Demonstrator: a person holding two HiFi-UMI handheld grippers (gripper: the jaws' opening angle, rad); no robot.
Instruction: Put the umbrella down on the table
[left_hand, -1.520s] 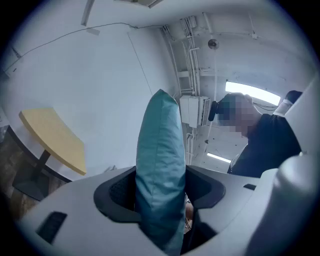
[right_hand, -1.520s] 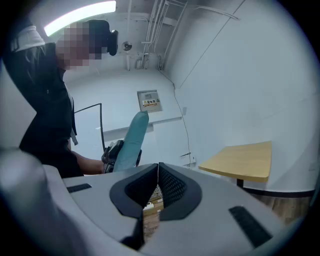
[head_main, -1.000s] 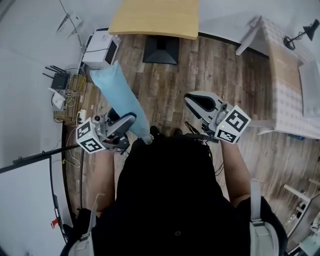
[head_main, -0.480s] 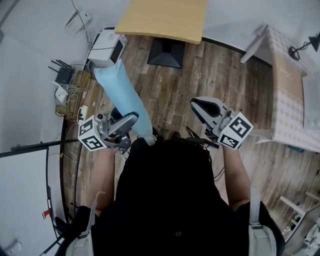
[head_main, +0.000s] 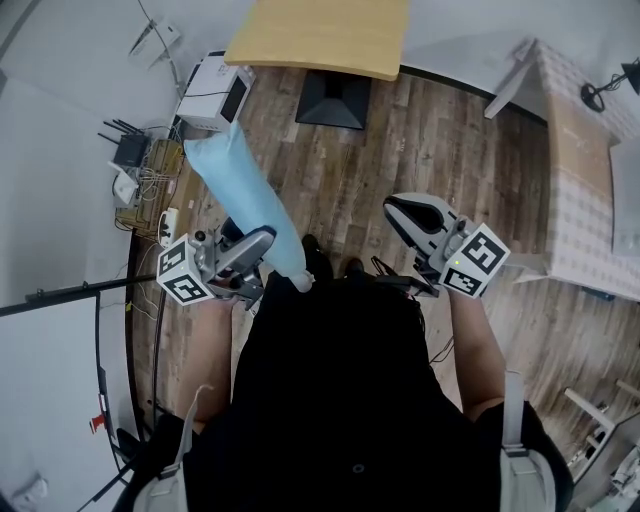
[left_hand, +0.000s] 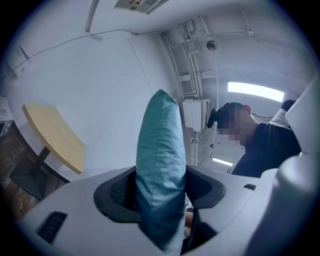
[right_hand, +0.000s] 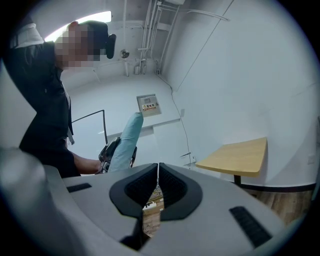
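left hand-held gripper (head_main: 259, 246) clamped on blue umbrella (head_main: 240, 190); right hand-held gripper (head_main: 406, 208) jaws together, empty; table (head_main: 320, 35) well apart

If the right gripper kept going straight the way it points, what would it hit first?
Probably nothing near: the right gripper aims at open space and the far white wall, between umbrella and table.
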